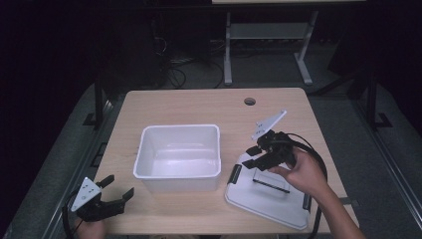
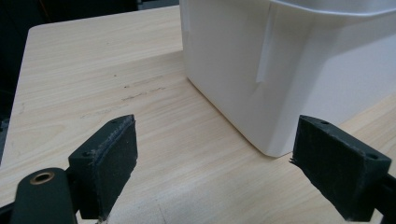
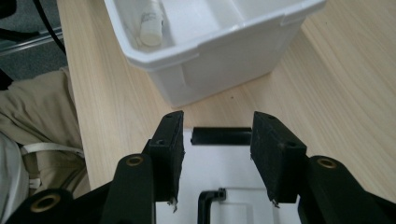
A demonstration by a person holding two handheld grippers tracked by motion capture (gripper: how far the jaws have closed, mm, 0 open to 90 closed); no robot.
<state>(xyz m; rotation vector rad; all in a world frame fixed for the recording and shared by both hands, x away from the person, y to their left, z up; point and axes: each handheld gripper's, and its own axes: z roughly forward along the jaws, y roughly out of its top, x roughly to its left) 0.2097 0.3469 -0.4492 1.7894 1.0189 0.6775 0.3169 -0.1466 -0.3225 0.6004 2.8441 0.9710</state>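
Right gripper (image 1: 256, 155) hovers over the white lid (image 1: 268, 196), jaws partly spread, gripping nothing; the lid's black handle (image 3: 208, 201) sits just below and between them, its edge latch (image 3: 222, 136) just ahead. White bin (image 1: 179, 157) lies beyond. Left gripper (image 1: 119, 188) rests wide apart, bin corner (image 2: 275, 140) ahead to its right.

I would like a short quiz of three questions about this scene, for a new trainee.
1. True or false: the white bin stands on the lid.
2. Which tongs hover over the lid: A) left tongs, B) right tongs?
3. Fill in: the lid's handle is coloured ____.

Key: 1. False, the lid lies flat on the table beside the bin. 2. B. 3. Black.
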